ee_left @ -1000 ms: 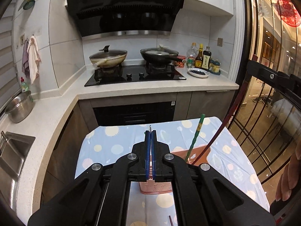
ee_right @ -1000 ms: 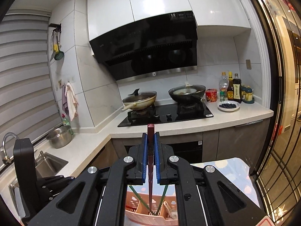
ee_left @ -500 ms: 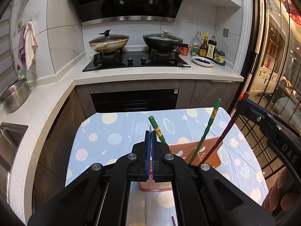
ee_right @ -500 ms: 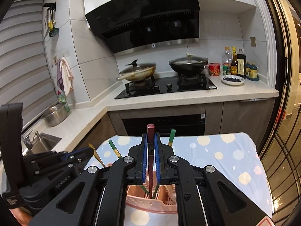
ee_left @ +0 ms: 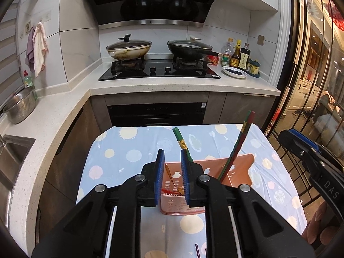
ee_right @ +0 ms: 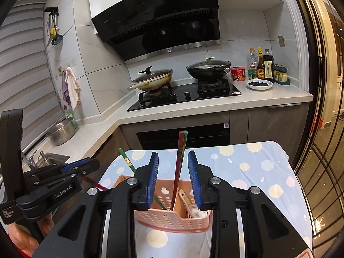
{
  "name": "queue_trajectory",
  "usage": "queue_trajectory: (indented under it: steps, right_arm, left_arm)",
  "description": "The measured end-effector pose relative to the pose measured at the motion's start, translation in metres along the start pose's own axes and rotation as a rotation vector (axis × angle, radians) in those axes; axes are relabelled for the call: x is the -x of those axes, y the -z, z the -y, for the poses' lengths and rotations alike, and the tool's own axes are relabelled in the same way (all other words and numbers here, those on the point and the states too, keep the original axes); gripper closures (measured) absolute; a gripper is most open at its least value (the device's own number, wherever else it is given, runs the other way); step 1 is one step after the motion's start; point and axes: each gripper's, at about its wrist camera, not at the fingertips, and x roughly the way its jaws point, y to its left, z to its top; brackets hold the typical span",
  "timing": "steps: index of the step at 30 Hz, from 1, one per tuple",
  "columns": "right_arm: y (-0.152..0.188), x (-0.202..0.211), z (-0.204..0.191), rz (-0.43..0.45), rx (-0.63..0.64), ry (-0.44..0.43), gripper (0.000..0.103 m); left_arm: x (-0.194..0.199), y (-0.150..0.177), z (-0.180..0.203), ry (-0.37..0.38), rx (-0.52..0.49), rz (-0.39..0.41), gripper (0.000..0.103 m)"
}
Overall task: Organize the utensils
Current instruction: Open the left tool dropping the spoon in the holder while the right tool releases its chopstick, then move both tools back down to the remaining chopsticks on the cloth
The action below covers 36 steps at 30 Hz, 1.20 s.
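- The perforated pink plastic basket (ee_right: pixel 172 219) sits at lower centre on the dotted blue tablecloth (ee_right: pixel 253 167), holding slim square chopsticks (ee_right: pixel 179 163).
- Left gripper (ee_left: pixel 172 172) and right gripper (ee_right: pixel 173 178), clamped shut half a second ago, now gape empty.
- Only the right view shows the ceramic spoon (ee_right: pixel 191 204).

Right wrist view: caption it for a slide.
Open right tool above pink utensil basket, red and green chopsticks standing inside on the dotted tablecloth.
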Motion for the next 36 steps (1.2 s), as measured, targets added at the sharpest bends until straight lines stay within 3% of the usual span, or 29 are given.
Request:
queue_trajectory:
  steps: [12, 19, 36]
  right_arm:
    - [0.046, 0.036, -0.001, -0.047, 0.013, 0.001, 0.075]
    - [0.087, 0.061, -0.004, -0.097, 0.018, -0.006, 0.075]
    - [0.205, 0.126, -0.006, -0.233, 0.03, 0.016, 0.075]
  left_arm:
    - [0.03, 0.031, 0.006, 0.009, 0.002, -0.006, 0.087]
    - [0.047, 0.064, 0.01, 0.008, -0.001, -0.025, 0.079]
    - [0.081, 0.186, 0.021, 0.019, 0.018, -0.148, 0.079]
